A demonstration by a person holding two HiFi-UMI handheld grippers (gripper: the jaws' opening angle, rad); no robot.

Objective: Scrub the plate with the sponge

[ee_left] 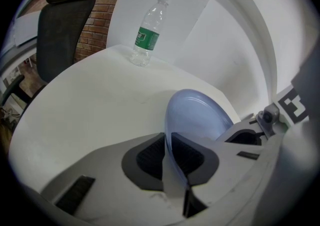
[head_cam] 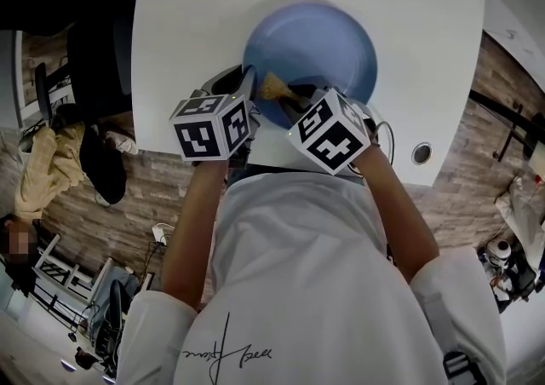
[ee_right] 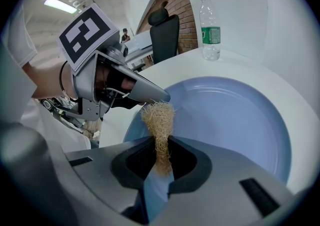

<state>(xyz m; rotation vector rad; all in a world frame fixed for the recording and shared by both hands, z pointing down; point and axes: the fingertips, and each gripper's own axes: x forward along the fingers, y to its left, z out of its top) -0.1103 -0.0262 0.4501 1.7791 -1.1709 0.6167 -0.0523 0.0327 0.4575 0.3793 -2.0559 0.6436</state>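
Note:
A pale blue plate point(head_cam: 319, 47) is held tilted above the white table point(head_cam: 187, 43). My left gripper point(head_cam: 249, 89) is shut on the plate's near left rim; in the left gripper view the plate point(ee_left: 197, 115) stands edge-on between the jaws of the left gripper point(ee_left: 172, 162). My right gripper point(head_cam: 308, 100) is shut on a tan fibrous sponge point(head_cam: 277, 88). In the right gripper view the sponge point(ee_right: 159, 130) sticks up from the right gripper point(ee_right: 161, 162) over the plate point(ee_right: 235, 120), close to the left gripper's tip point(ee_right: 150, 91).
A clear water bottle with a green label point(ee_left: 147, 32) stands at the table's far edge, also visible from the right gripper as the bottle point(ee_right: 210, 27). A black office chair point(ee_left: 62, 25) stands beside the table. A round cable hole point(head_cam: 421, 152) is near the table's front right edge.

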